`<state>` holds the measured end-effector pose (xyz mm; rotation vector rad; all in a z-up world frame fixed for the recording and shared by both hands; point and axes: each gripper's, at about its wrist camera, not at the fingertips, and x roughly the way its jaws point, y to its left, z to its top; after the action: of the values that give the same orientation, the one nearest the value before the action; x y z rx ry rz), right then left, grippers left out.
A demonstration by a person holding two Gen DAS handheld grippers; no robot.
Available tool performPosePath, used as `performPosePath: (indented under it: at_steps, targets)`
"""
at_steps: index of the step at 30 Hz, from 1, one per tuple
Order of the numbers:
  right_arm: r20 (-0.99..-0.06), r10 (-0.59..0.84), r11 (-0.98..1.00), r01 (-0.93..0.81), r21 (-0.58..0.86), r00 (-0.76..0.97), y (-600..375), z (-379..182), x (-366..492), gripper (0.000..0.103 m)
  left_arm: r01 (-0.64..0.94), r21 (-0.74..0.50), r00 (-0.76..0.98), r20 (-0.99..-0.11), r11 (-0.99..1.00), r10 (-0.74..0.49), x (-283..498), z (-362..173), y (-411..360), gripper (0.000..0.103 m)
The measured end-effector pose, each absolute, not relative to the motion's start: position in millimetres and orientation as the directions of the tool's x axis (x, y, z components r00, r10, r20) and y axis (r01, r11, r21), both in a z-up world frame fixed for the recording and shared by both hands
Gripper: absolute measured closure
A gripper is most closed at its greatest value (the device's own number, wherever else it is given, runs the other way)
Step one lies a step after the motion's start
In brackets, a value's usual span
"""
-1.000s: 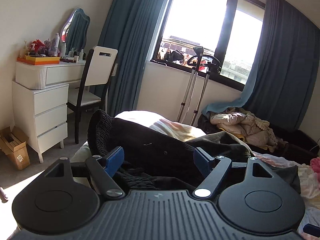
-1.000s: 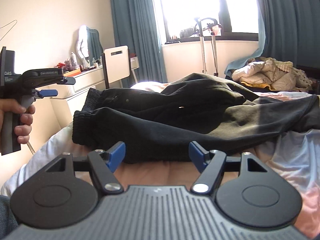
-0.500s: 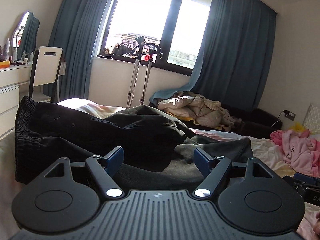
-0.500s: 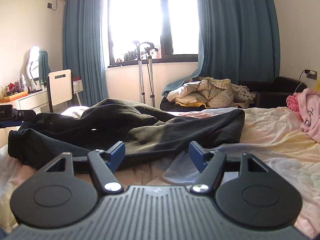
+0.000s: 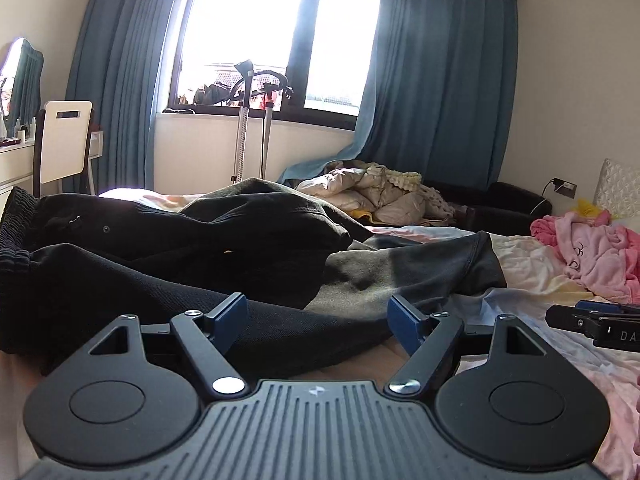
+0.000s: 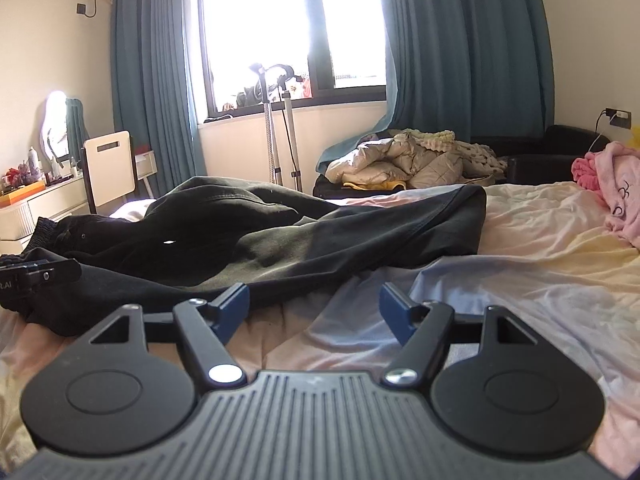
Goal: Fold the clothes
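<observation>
A: Status of the black trousers?

B: Spread rumpled across the bed, waistband toward the white chair, legs running away from it. Left gripper wide apart at the near edge, empty; right gripper wide, empty, beside the trousers.

A: Step?

B: Judged: arranging for a fold; grip the edge.

A: Markings?

B: Only "DA" on the right gripper's body.

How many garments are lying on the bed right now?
2: black trousers sprawled across the bed's left and middle, and a pink garment bunched at the far right. Folds or the frame edge may hide others.
</observation>
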<state>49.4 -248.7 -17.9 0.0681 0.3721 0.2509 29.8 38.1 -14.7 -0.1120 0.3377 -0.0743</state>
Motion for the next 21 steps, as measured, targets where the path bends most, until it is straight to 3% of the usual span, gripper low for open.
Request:
performPosePath:
  at_steps: [11, 21]
  targets:
    - [-0.347, 0.235, 0.971, -0.206, 0.118, 0.908, -250, -19, 49, 0.030, 0.049, -0.100, 0.933, -0.351, 0.994, -0.081, 32, -14, 35, 0.022]
    - [-0.342, 0.180, 0.979, -0.134, 0.154, 0.922, -265, -16, 46, 0.028, 0.171, 0.128, 0.902, -0.418, 0.977, -0.103, 72, -25, -4, 0.021]
